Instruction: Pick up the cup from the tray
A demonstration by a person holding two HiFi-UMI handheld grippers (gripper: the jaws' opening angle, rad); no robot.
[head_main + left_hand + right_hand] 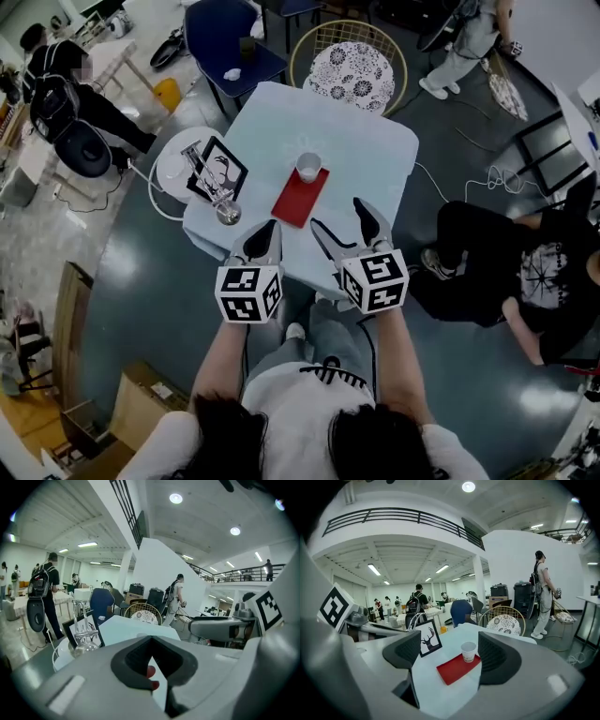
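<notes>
Right gripper (449, 645) is lining up, its jaws standing wide apart and empty.
The cup (468, 651) is sitting straight ahead between them, on the far end of the red tray (452, 670); keeping it centred while advancing seems best. Only the head view is showing the cup well ahead and the left gripper (266, 232) alongside, jaws together.

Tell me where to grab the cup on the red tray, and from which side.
Best take the cup across its side wall, mid-height, level from the near side, with the right gripper. It stands upright at the far end of the tray, framed between open fingers.
</notes>
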